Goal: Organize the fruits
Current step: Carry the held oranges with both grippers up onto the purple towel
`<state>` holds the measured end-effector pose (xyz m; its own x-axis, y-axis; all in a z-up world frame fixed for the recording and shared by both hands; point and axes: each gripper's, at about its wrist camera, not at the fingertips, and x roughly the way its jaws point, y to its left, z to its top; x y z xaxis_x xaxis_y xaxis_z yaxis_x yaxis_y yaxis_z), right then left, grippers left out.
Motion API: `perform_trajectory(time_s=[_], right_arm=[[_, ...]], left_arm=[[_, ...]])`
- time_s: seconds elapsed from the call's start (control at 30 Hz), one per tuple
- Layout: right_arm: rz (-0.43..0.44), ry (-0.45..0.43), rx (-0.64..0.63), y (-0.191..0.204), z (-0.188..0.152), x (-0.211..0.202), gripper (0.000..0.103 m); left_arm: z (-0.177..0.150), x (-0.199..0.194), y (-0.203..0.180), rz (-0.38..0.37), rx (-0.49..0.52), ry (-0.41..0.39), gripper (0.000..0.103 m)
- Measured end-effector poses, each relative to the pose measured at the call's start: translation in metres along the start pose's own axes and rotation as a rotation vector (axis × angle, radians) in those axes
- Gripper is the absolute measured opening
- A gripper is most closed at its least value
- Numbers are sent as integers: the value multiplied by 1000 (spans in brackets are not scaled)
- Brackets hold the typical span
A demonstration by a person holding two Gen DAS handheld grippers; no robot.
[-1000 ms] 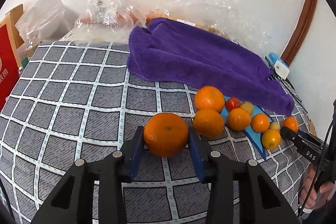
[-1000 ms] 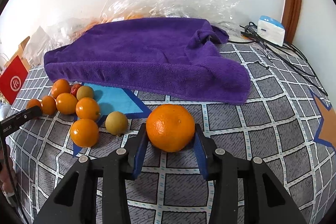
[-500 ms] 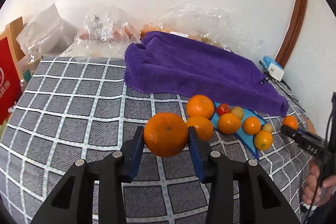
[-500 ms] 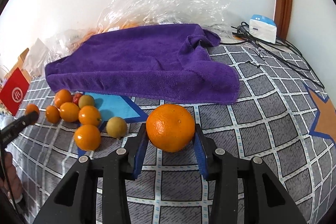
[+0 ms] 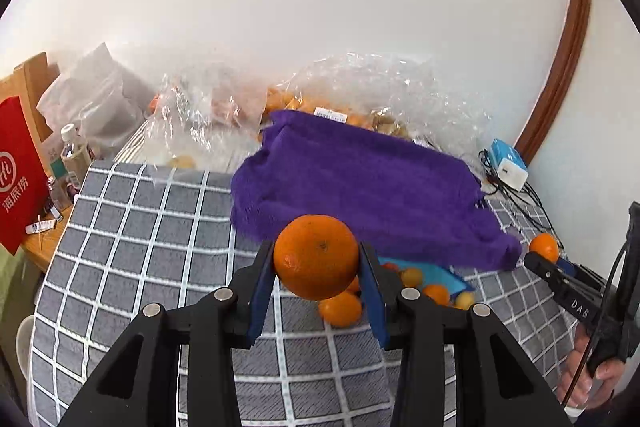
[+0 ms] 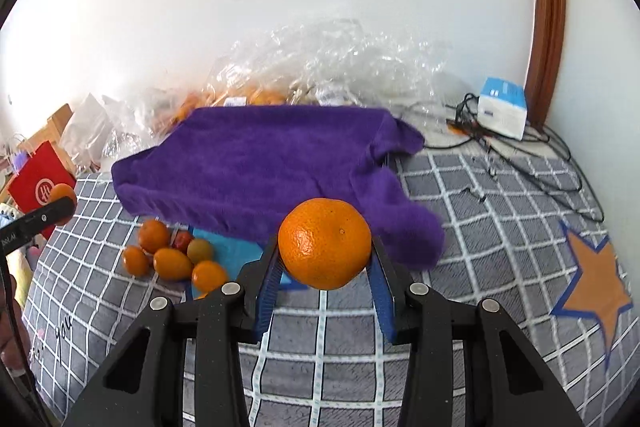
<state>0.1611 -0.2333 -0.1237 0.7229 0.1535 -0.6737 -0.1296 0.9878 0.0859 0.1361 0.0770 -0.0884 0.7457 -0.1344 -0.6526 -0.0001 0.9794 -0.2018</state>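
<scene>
My left gripper (image 5: 317,269) is shut on a large orange (image 5: 316,257) and holds it well above the checked tablecloth (image 5: 132,227). My right gripper (image 6: 325,261) is shut on another large orange (image 6: 325,243), also lifted. A purple towel (image 5: 360,183) lies at the back; it also shows in the right wrist view (image 6: 256,163). Several small oranges and other small fruits (image 6: 172,259) lie in front of it on a blue patch (image 6: 236,251); in the left wrist view these fruits (image 5: 436,293) are partly hidden behind my held orange.
Clear plastic bags of fruit (image 6: 320,67) are piled against the wall. A blue-and-white box with cables (image 6: 502,113) sits back right. A red bag (image 5: 20,179) and bottles (image 5: 72,151) stand beyond the table's left edge. An orange star (image 6: 596,285) marks the cloth.
Both grippers have risen with their oranges. The table, towel and fruit pile now look lower and farther away in both views.
</scene>
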Motion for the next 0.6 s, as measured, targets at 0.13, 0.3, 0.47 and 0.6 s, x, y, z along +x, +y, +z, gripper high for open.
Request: perform_trajectory(time_s=[0.13, 0.3, 0.47, 0.6], right_arm=[[11, 6, -3, -1, 13, 4, 42], [14, 2, 12, -2, 26, 9, 42], [1, -7, 15, -1, 44, 17, 42], [12, -23, 10, 2, 60, 22, 42]], left_arm=[[15, 1, -5, -6, 8, -1, 39], [31, 1, -11, -13, 9, -7, 39], [44, 6, -18, 0, 9, -11, 39], [56, 9, -24, 6, 22, -36, 39]])
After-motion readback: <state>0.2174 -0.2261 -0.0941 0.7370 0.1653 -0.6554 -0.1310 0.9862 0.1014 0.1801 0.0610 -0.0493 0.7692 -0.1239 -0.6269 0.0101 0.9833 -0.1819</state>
